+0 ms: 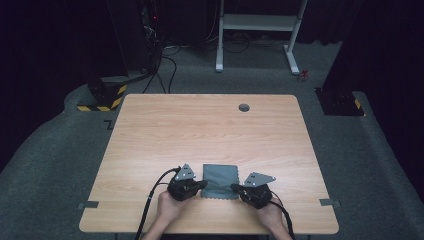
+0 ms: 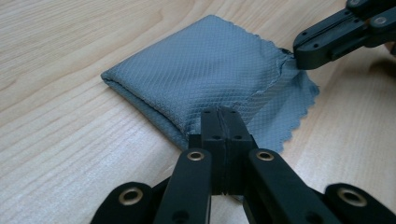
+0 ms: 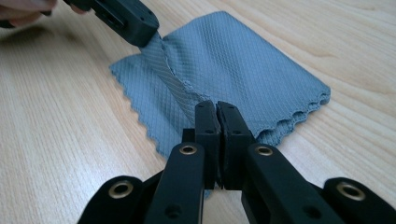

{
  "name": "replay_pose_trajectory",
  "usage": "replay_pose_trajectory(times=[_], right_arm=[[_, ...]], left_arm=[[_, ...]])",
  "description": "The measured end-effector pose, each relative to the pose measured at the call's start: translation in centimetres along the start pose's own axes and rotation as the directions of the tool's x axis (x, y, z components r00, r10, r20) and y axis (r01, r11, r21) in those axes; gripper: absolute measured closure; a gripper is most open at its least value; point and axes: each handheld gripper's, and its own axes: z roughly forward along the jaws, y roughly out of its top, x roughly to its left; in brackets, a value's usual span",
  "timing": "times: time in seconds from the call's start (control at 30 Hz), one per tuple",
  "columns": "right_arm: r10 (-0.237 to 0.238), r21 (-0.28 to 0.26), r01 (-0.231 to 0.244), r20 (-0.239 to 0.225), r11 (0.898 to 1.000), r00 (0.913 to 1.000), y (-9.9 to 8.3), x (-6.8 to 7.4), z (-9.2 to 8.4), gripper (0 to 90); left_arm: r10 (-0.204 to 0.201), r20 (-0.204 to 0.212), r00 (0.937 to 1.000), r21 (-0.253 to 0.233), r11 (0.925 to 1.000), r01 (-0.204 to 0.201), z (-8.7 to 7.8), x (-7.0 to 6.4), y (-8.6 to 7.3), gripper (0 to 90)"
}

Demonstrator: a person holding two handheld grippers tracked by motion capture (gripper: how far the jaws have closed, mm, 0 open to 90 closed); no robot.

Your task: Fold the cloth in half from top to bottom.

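A grey-blue folded cloth (image 1: 220, 175) with zigzag edges lies flat near the table's front edge. My left gripper (image 1: 202, 185) comes in from the cloth's left and is shut on the near left corner. In the left gripper view its jaws (image 2: 223, 114) pinch the top layer of the cloth (image 2: 205, 65). From the right comes my right gripper (image 1: 235, 188), shut on the near right corner. In the right gripper view its jaws (image 3: 215, 108) are pressed together on the cloth (image 3: 243, 60). The pinched top layer is raised slightly between the two grippers; a lower layer stays on the wood.
The wooden table (image 1: 200, 130) has a round cable hole (image 1: 243, 107) at the back and grey tape marks (image 1: 88, 204) at its front corners. Behind it stand a white frame (image 1: 257, 22) and a black-and-yellow striped base (image 1: 107, 95) on grey carpet.
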Motion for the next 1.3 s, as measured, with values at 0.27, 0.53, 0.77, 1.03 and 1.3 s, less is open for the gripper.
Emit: replay_pose_trajectory(times=[0.27,0.53,0.77,1.03,1.3], right_arm=[[-0.006,0.012,0.006,-0.010,1.000,0.9999,-0.6,0.5,0.2,87.1],[0.009,0.024,-0.008,-0.033,1.000,0.9994,-0.9,0.7,-0.1,76.3],[0.003,-0.028,-0.004,-0.047,1.000,0.9989,-0.1,0.9,-2.1,82.3],[0.044,0.002,-0.044,-0.023,0.999,0.9988,0.3,0.4,-0.4,86.0],[-0.001,0.042,0.000,0.013,0.999,0.9999,-0.2,1.4,0.5,77.0]], left_arm=[[0.003,0.006,1.0000,0.026,0.9997,-0.003,0.1,-0.1,-0.3,89.6],[-0.003,0.037,0.9993,0.036,0.9993,0.002,-0.1,-0.5,-0.7,85.1],[-0.002,0.073,0.9973,-0.031,0.9995,0.005,-1.9,-0.8,0.4,79.1],[-0.007,0.032,0.9995,-0.009,0.9999,0.007,-1.3,-0.7,1.3,75.3],[0.040,-0.025,0.9989,0.070,0.9968,-0.038,0.6,-1.3,0.3,70.9]])
